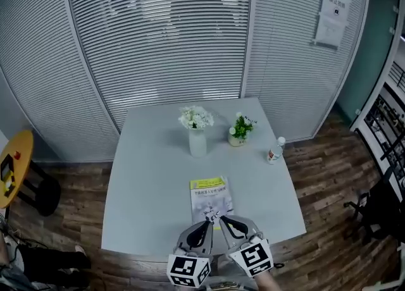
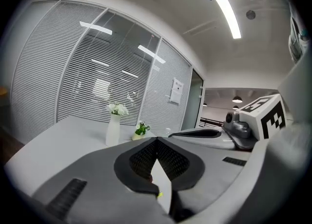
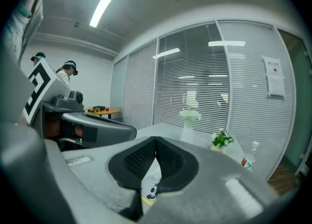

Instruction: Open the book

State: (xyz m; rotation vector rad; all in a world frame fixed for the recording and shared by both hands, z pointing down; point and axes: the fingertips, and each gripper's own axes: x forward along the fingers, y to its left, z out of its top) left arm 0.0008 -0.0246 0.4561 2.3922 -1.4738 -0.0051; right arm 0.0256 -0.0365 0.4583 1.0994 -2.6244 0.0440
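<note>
Two tools are crowding the bottom of the head view. The left gripper (image 1: 209,219) and the right gripper (image 1: 223,219) are pointing their tips together over the near edge of the book (image 1: 210,196). Each one's own view is showing jaws pressed together with nothing pinched, only printed cover peeking through the gap beneath.

The book is lying flat and closed, cover up, close to the front edge of the grey table (image 1: 145,182). So none of the opening is done. I'm reading this as the approach, with catching the cover's edge and swinging it over both left to do. Whether either tip is touching the cover, I cannot tell.

Farther back, a white vase (image 1: 197,143), a potted plant (image 1: 239,130) and a bottle (image 1: 275,150) are standing well apart from the book.
</note>
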